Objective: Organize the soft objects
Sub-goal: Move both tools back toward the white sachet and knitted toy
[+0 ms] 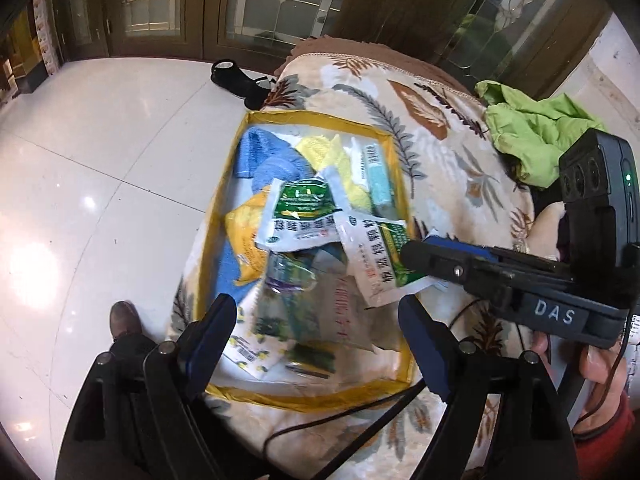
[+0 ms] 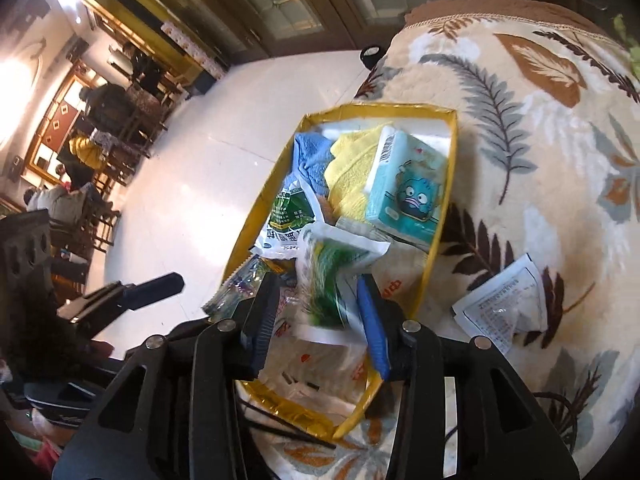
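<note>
Box on blanket; towels, tissue pack at far end, sachets nearer.

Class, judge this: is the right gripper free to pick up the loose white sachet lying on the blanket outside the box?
Probably not yet: the right gripper already grips a green-and-white packet over the yellow box; the white sachet itself lies uncovered.

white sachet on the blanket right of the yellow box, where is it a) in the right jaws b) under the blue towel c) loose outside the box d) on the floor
c: the white sachet lies on the leaf-print blanket outside the yellow box, held by nothing.
</note>
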`<state>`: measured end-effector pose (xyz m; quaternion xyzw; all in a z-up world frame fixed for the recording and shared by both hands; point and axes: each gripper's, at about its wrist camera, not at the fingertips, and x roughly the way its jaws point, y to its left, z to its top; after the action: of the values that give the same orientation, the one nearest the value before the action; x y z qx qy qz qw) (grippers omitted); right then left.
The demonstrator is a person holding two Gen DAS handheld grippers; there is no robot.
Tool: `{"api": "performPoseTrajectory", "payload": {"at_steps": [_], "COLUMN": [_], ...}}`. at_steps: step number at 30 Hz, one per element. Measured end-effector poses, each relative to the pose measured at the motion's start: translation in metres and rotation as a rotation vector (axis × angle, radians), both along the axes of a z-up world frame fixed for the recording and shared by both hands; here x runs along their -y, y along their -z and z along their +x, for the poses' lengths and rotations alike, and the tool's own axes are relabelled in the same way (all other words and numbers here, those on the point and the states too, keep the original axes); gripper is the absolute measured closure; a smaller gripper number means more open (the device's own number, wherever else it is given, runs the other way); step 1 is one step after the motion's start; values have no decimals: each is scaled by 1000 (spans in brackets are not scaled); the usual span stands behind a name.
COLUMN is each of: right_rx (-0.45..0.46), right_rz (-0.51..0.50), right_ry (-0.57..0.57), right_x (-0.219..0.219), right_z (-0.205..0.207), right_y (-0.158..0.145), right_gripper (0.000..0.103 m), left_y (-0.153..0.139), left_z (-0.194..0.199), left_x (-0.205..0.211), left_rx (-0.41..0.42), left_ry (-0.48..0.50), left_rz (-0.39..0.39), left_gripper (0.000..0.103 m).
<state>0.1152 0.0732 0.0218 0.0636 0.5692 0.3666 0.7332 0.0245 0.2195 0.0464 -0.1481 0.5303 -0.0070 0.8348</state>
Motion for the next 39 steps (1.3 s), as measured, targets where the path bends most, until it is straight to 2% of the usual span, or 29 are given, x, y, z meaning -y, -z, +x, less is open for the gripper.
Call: {"api": "performPoseTrajectory", "payload": {"at_steps": [2, 6, 11, 16, 27, 33, 39], "right_rx": [1, 68, 58, 62, 46, 43, 25], "right_rz": [2, -12, 30, 64, 44, 39, 38], "right_ry": [-7, 11, 70, 158, 359, 420, 466], "right_x": [5, 23, 63, 111, 220, 254, 275], "right_z": [-6, -18, -25, -29, -41, -44, -44], "right_y": [-4, -17, -22, -26, -22, -18, -10], "right_gripper": [63, 63, 63, 63, 63, 63, 63], "left_y": [-3, -7, -9, -6, 11, 22, 36], "left_z": [-3, -9, -11, -7, 8, 20, 31], "left_x": [5, 19, 54, 99, 188, 216, 229], "left_rx": [6, 17, 39, 51, 91, 122, 108], "left_ry": [7, 18, 58, 117, 229, 257, 272], "left_rz": [-2, -10, -1, 32, 143, 202, 229], "left_gripper": [20, 20, 20, 20, 20, 20, 20]}}
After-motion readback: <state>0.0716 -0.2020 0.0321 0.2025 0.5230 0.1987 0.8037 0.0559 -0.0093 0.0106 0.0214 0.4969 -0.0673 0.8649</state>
